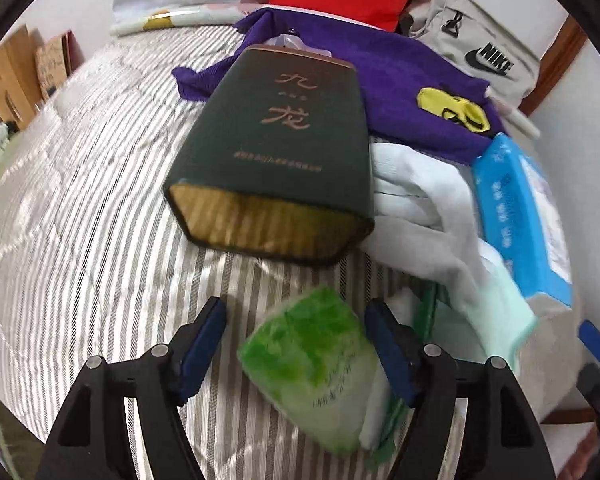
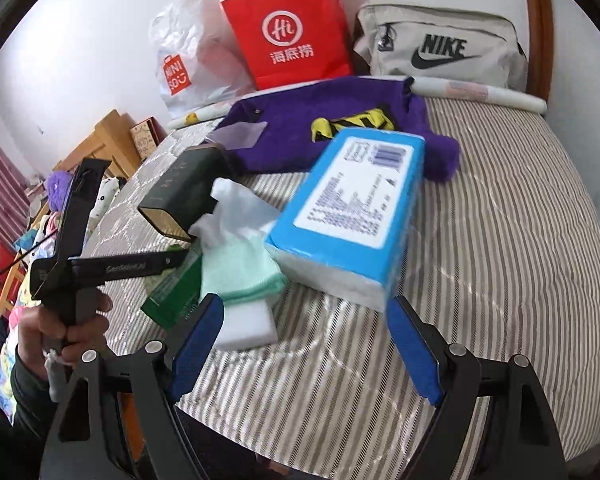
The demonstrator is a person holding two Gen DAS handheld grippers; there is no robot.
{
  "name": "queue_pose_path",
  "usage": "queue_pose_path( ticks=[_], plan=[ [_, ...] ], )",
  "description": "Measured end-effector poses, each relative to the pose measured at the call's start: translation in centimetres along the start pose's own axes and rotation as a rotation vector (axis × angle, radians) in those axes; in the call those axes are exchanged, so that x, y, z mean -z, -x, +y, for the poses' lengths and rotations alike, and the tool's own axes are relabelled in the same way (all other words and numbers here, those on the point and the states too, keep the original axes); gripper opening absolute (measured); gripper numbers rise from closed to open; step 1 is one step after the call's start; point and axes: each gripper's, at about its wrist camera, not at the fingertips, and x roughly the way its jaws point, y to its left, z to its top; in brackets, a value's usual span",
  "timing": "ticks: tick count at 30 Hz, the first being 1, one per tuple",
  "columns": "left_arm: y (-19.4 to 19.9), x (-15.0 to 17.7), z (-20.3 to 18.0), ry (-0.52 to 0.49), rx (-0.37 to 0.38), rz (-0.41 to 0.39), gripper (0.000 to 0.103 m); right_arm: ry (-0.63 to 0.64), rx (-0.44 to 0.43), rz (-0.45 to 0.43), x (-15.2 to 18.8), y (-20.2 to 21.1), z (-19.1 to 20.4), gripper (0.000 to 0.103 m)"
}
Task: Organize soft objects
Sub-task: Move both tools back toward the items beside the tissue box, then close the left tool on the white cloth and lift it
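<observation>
On the striped bed (image 1: 80, 200) lie a green tissue pack (image 1: 316, 364), a dark green box (image 1: 284, 148), white and mint gloves (image 1: 432, 208), a blue tissue pack (image 1: 520, 216) and a purple towel (image 1: 420, 92). My left gripper (image 1: 300, 356) is open, its fingers either side of the green pack. My right gripper (image 2: 304, 348) is open and empty, just in front of the blue tissue pack (image 2: 352, 208) and the gloves (image 2: 240, 256). The box (image 2: 180, 196) and towel (image 2: 320, 128) lie behind. The left gripper's body (image 2: 76, 264) shows at the left.
A red paper bag (image 2: 292, 32), a white plastic bag (image 2: 188, 56) and a grey Nike bag (image 2: 440, 48) stand against the wall at the bed's head. A white sponge block (image 2: 248, 328) and a green carton (image 2: 172, 292) lie by the gloves. Wooden furniture (image 2: 108, 140) is left.
</observation>
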Motion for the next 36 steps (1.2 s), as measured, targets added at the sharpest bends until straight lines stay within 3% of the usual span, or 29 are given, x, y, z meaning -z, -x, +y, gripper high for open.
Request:
queue_pose_path(
  ticks=[3, 4, 5, 8, 14, 17, 21, 29, 36],
  plan=[
    [-0.1, 0.3, -0.9, -0.046, -0.050, -0.023, 0.067, -0.009, 0.003, 0.006, 0.4, -0.1, -0.3, 0.084],
    [0.0, 0.4, -0.9, -0.055, -0.050, -0.033, 0.063, -0.007, 0.005, 0.006, 0.5, -0.1, -0.3, 0.084],
    [0.2, 0.6, -0.9, -0.072, -0.045, -0.046, 0.052, -0.005, 0.007, 0.006, 0.6, -0.1, -0.2, 0.084],
    [1.0, 1.0, 0.2, -0.078, -0.011, -0.053, 0.045, 0.007, 0.007, 0.006, 0.6, -0.2, 0.3, 0.084],
    [2.1, 1.3, 3.2, -0.051, 0.009, -0.079, 0.042, 0.052, -0.007, 0.015, 0.9, -0.9, 1.9, 0.084],
    [2.1, 1.5, 4.2, -0.054, 0.010, -0.072, 0.047, 0.069, -0.022, 0.031, 1.0, -1.5, 2.7, 0.084],
    [2.4, 2.0, 5.6, -0.003, 0.040, -0.069, 0.068, 0.091, -0.029, 0.047, 1.3, -2.1, 3.6, 0.084],
    [3.1, 4.0, 7.0, 0.043, 0.041, -0.012, 0.071, 0.107, -0.030, 0.078, 1.7, -2.8, 4.3, 0.084],
    [5.1, 4.3, 6.5, -0.005, 0.003, -0.080, 0.071, 0.105, -0.031, 0.091, 1.8, -3.1, 4.2, 0.084]
  ],
)
